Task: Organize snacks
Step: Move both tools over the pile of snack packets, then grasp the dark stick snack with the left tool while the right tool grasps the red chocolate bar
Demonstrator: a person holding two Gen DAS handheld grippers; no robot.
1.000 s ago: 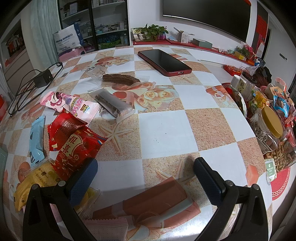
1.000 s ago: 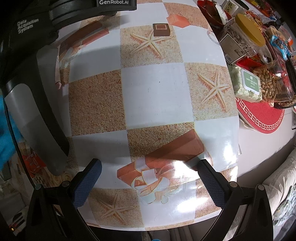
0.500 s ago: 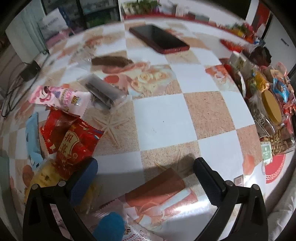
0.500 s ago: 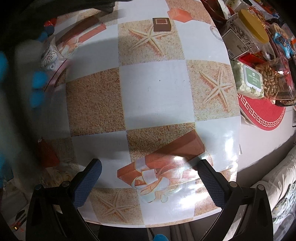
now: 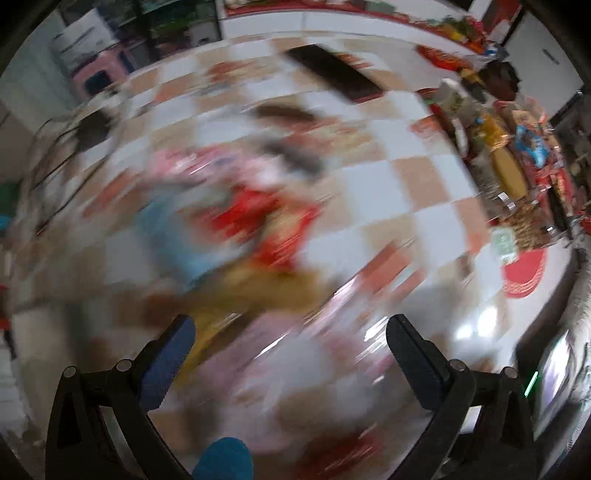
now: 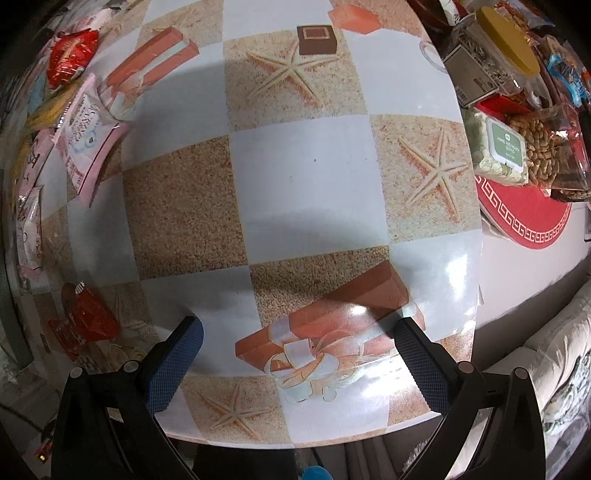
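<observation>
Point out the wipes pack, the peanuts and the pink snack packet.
wipes pack (image 6: 505, 147): right wrist view, green lid label.
peanuts (image 6: 541, 142): right wrist view, middle of pile.
pink snack packet (image 6: 86, 134): right wrist view, printed front.

A home, by all signs a living or dining room; round table under a glossy checkered oilcloth (image 6: 303, 192) printed with starfish and gift boxes; pale upholstered sofa (image 6: 554, 369) just beside the table's edge; glass-fronted dark shelving unit (image 5: 177, 22) against the far wall, contents blurred; dark flat phone (image 5: 332, 75) lying on the cloth; household clutter at the table's side: yellow-lidded clear plastic jar (image 6: 498, 55), green-labelled pack of wet wipes (image 6: 502, 147), clear bag of peanuts (image 6: 543, 144), round red mat with a white key pattern (image 6: 524, 218).
</observation>
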